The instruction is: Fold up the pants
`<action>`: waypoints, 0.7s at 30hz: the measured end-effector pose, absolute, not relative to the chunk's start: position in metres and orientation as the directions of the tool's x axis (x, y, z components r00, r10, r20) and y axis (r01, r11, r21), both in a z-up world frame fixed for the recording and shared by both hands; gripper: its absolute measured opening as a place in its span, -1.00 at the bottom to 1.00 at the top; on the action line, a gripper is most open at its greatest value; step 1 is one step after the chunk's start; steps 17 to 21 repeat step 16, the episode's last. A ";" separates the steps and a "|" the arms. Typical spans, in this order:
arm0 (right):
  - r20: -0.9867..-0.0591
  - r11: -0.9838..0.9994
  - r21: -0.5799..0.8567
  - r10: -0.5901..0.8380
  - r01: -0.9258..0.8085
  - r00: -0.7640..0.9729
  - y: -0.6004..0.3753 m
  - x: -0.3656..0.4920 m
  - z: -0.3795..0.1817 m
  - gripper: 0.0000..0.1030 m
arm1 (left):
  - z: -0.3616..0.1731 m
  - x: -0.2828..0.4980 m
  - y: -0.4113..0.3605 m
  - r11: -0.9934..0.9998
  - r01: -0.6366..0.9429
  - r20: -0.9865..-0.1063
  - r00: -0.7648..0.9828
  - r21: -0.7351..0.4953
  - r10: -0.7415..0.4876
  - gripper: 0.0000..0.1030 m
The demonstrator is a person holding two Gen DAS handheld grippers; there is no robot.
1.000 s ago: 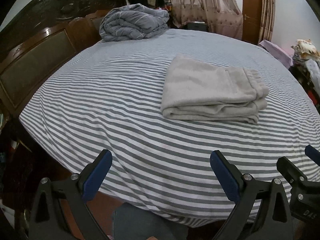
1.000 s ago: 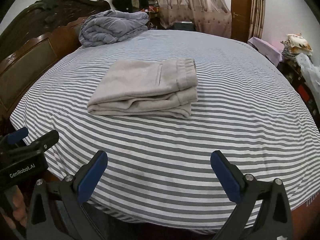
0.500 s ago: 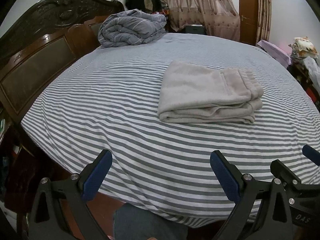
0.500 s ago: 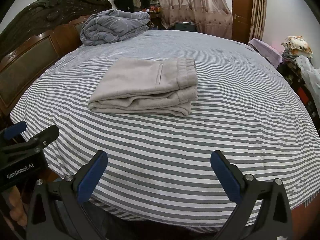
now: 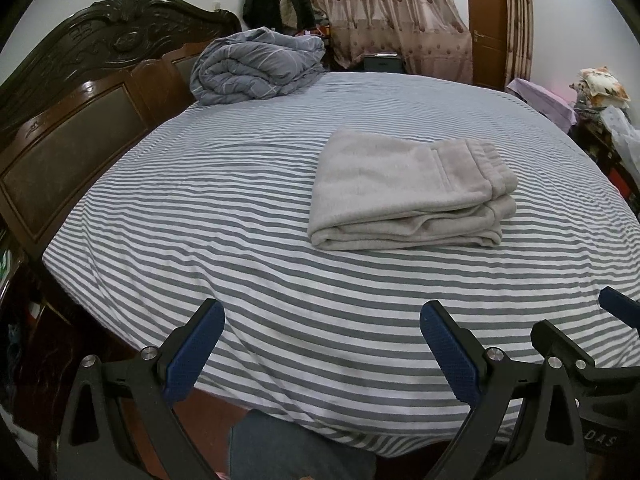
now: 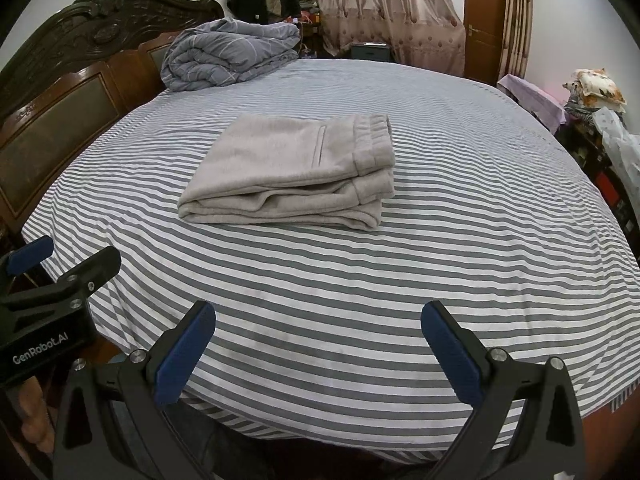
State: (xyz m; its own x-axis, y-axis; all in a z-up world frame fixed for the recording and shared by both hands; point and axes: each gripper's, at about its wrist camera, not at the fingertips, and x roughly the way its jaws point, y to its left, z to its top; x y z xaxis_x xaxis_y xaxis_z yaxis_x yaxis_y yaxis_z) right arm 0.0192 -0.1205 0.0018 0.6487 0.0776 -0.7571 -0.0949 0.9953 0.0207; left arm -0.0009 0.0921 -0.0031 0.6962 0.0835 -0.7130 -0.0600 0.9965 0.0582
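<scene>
Both grippers, left gripper [image 5: 322, 344] and right gripper [image 6: 318, 342], stand wide apart, holding nothing, above the bed's [image 6: 440, 200] near edge. Folded pants [image 6: 296, 172] lie mid-bed, well beyond them.

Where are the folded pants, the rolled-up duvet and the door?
folded pants [image 6: 280, 164], right wrist view, top layer.
rolled-up duvet [image 5: 256, 66], left wrist view, middle of the bundle.
door [image 6: 482, 20], right wrist view, middle panel.
</scene>
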 end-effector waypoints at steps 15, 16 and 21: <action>-0.765 0.995 0.028 0.080 -0.092 0.639 -0.123 0.016 -0.002 0.98 | -0.006 -0.002 0.090 0.998 -0.048 -0.717 0.694 0.041 0.063 0.90; -0.765 0.995 0.027 0.080 -0.092 0.639 -0.124 0.016 -0.003 0.98 | -0.006 -0.004 0.090 0.998 -0.048 -0.716 0.695 0.042 0.064 0.90; -0.765 0.995 0.027 0.080 -0.092 0.639 -0.124 0.016 -0.003 0.98 | -0.006 -0.004 0.090 0.998 -0.048 -0.716 0.695 0.042 0.064 0.90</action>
